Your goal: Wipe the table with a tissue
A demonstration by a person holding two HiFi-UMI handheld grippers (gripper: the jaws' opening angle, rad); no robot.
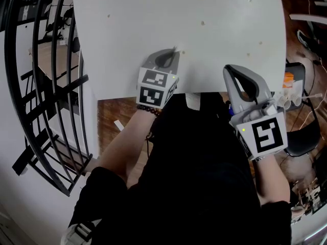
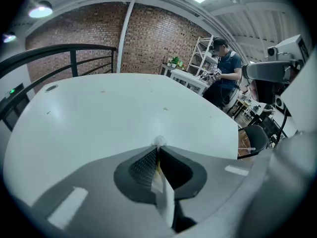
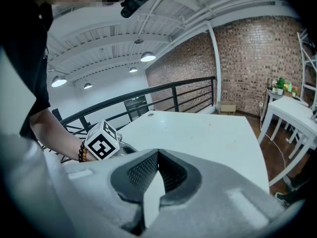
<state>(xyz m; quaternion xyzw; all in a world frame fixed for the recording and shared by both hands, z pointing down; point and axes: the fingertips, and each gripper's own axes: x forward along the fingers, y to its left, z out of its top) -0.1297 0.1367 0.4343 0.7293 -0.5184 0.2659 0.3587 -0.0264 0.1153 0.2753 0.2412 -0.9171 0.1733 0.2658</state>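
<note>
The white table [image 1: 214,40] fills the top of the head view, with several small specks [image 1: 203,22] scattered on it. My left gripper [image 1: 175,52] sits low over the table's near edge. It is shut on a small wad of white tissue [image 2: 159,142], which pokes out at the fingertips. My right gripper [image 1: 228,68] hovers at the near edge to the right, above my dark clothing. In the right gripper view its jaws [image 3: 157,153] are closed with nothing seen between them. The left gripper's marker cube [image 3: 103,142] shows there at the left.
A black metal railing [image 1: 46,86] curves along the table's left side. A black chair [image 2: 255,138] and clutter stand off the right edge. A person [image 2: 225,71] stands by white shelves far behind the table. Wooden floor [image 1: 115,119] shows below the table's edge.
</note>
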